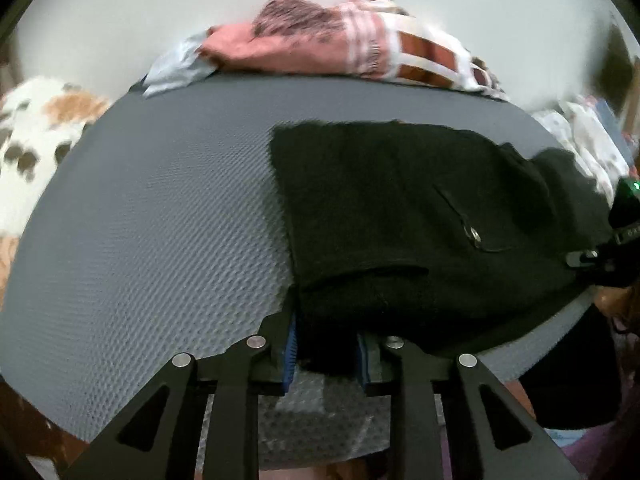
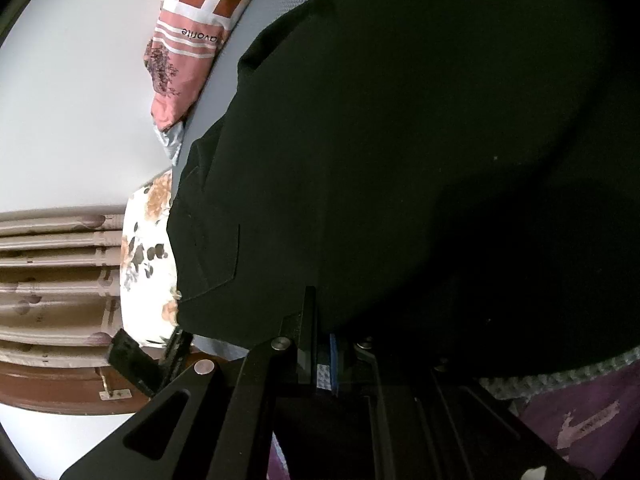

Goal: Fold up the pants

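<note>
One pair of black pants (image 1: pixel 420 216) was counted, lying on one grey textured mat (image 1: pixel 160 220). Two grippers were present: the left gripper (image 1: pixel 326 354) and the right gripper (image 2: pixel 336 360), each with two fingers. On the pants, one metal button (image 1: pixel 475 234) and one stitched pocket (image 2: pixel 212 256) were noted. At the far edge of the mat lay one pink patterned cloth (image 1: pixel 320 44), one checked cloth (image 1: pixel 436 56) and one pale blue cloth (image 1: pixel 176 68). One floral cushion (image 2: pixel 148 260) was recorded beside the mat.
</note>
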Demonstrator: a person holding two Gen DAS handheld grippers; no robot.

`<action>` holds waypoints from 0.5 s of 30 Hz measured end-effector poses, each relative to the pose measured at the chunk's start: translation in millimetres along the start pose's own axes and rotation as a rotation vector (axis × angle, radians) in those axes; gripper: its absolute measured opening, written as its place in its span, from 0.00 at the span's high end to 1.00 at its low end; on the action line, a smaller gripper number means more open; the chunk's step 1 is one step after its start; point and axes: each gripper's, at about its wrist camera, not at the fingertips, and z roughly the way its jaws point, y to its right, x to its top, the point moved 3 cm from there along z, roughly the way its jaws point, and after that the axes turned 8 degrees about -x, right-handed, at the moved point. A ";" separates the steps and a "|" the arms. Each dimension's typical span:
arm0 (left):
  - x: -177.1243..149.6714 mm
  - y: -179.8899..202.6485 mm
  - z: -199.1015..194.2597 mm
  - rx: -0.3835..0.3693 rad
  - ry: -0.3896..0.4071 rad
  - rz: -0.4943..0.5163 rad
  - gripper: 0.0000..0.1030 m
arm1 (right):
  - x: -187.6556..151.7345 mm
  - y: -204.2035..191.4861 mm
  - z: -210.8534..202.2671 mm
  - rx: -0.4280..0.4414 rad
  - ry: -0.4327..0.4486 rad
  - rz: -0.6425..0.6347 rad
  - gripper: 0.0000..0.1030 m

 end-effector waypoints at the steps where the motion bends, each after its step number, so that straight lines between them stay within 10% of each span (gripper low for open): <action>1: -0.7 -5.1 -2.0 0.000 0.010 -0.024 0.63 | 0.9 -1.0 0.2 0.001 0.000 0.000 0.94; 7: -5.1 -29.9 -13.2 0.106 0.001 -0.080 0.39 | 0.2 -1.8 1.7 0.010 0.002 0.000 0.94; 15: 6.9 -49.6 -75.6 0.118 0.164 -0.247 0.38 | -0.6 -0.8 0.6 0.023 0.004 0.003 0.94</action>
